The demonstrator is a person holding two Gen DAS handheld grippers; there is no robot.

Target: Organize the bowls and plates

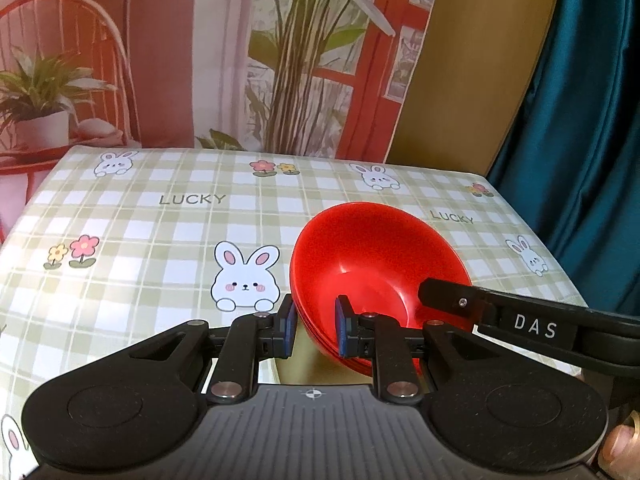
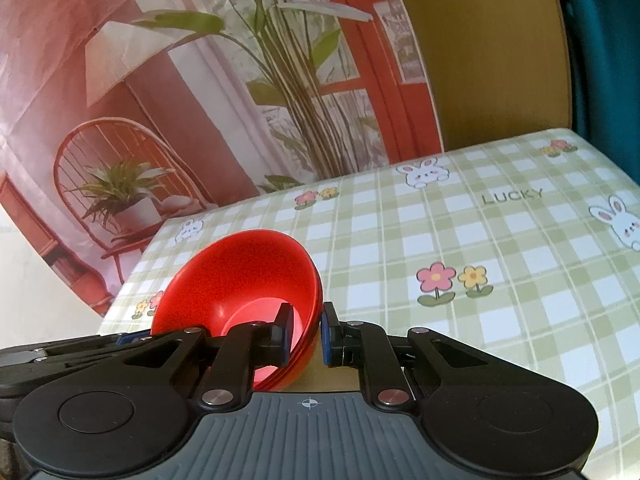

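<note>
Two hand-held grippers (left (image 1: 316, 326), right (image 2: 305, 334)) pinch stacked red bowls (image 1: 376, 264).

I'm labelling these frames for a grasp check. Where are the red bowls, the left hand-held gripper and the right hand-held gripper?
red bowls (image 1: 372, 256): left wrist view, on the inner wall of the top bowl.
left hand-held gripper (image 1: 316, 326): left wrist view, midway between its fingertips, at the bowls' rim.
right hand-held gripper (image 2: 306, 334): right wrist view, midway between its fingertips, at the rim.
</note>
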